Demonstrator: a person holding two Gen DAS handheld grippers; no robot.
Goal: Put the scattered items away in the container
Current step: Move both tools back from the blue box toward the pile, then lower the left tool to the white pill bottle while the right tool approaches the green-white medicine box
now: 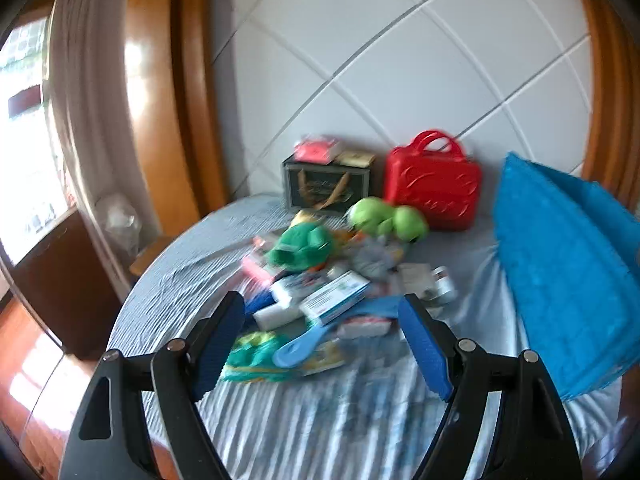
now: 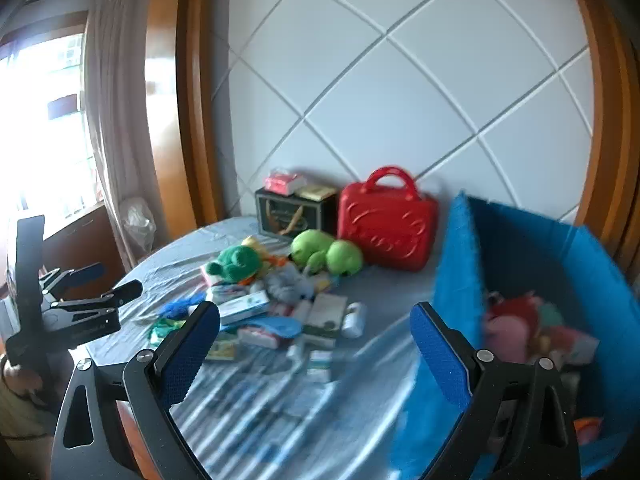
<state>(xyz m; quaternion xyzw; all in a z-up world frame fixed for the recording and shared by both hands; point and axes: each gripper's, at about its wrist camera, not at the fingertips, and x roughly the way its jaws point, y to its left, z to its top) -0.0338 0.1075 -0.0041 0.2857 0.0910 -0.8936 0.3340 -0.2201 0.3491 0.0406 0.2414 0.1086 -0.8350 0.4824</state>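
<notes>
Bed [image 1: 312, 420], striped sheet: scattered items [image 2: 280, 308] heaped mid-bed, ahead of both grippers. Blue container [image 2: 560, 264] right, nearer right gripper [image 2: 316, 344]. Left gripper [image 1: 322, 340], right gripper: open, empty.

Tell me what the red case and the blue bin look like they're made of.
Red case: looks like hard moulded plastic, glossy, with raised embossed shapes and a rigid handle. Blue bin: seems a soft woven or fabric-covered material, matte; its walls lean unevenly. Blur leaves the weave unclear.
</notes>
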